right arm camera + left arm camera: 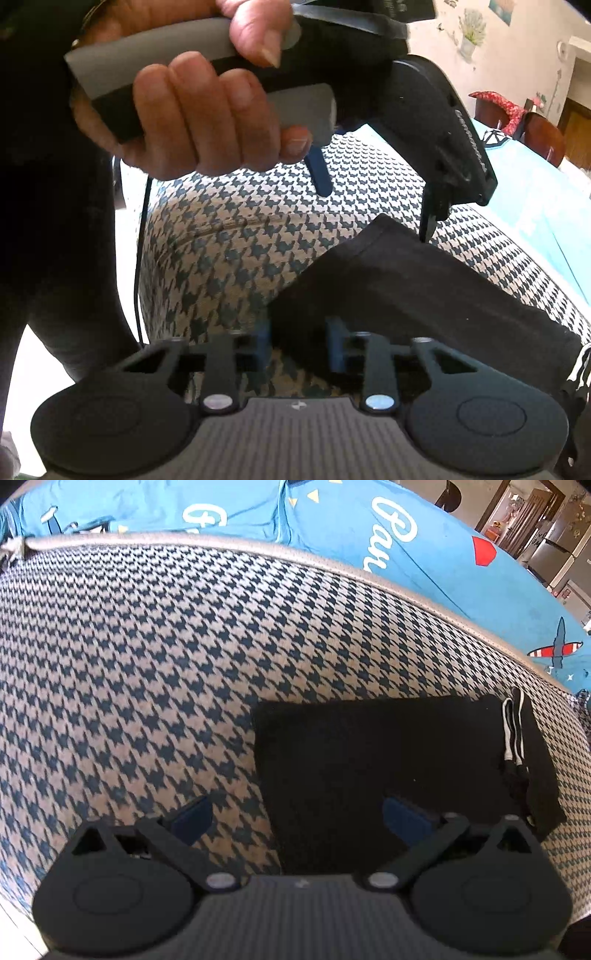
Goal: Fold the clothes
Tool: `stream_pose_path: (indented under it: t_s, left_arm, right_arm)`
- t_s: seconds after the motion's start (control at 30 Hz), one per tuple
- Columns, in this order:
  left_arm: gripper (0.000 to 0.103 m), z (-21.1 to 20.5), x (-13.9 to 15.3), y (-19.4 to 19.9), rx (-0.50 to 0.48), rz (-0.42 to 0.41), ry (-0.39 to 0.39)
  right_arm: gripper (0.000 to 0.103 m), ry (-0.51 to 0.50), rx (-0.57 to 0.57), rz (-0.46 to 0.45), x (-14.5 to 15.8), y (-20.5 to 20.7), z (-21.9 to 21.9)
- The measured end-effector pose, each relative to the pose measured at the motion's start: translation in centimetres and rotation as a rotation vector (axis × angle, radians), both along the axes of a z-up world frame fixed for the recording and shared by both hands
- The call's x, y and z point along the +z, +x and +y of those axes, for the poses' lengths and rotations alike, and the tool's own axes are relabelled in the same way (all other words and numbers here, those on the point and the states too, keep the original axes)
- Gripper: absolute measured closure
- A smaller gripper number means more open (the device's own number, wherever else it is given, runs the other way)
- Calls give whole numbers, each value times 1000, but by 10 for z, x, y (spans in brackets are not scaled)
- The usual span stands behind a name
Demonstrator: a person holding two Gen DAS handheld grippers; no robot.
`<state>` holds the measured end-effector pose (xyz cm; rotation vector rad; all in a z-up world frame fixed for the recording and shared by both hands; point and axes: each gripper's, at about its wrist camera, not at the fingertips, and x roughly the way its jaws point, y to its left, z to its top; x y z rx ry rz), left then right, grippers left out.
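With the left gripper [297,814] spread wide and empty over one edge of the folded black garment [388,760] near the houndstooth cushion's [147,664] corner, the right gripper [299,341], nipped onto the cloth's near corner, should probably lift evenly.

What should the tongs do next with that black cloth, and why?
Probably the left tongs should close on the near edge of the black cloth. They stand open over that edge, while the right tongs look shut on a corner of it. With both ends held, the cloth could be lifted and folded over on the checked cover.
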<state>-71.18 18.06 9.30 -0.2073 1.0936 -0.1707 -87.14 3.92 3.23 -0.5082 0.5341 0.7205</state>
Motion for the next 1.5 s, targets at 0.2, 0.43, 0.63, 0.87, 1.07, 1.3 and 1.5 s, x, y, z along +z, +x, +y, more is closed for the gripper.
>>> stream_pose_path:
  t_s: [0.2,0.43,0.63,0.87,1.07,1.3,1.5]
  left_arm:
    - [0,-2,-6,0,-28,36,-73]
    - [4,-13,-17,5,-71,88,-199]
    - [44,-24,-22,10,-92,110,-239]
    - [61,-25,-22,12,-88,115,-246]
    - [62,-21,-20,10,-77,121,-254]
    - [61,-21,-21,11,-56,132,-262]
    - [61,-13,-23,13,-32,137,-276]
  right_arm:
    - [91,185,-131,108,20,25,-27]
    - [90,406,-229,219,42,46,-69]
    - [90,374,-195,226,44,40,-68]
    - [89,261,-156,182,26,32,-51]
    - [68,184,-125,171,13,27,-35]
    - [62,137,-142,89,5,24,-26]
    - [65,101,-178,16,-2,33,-18]
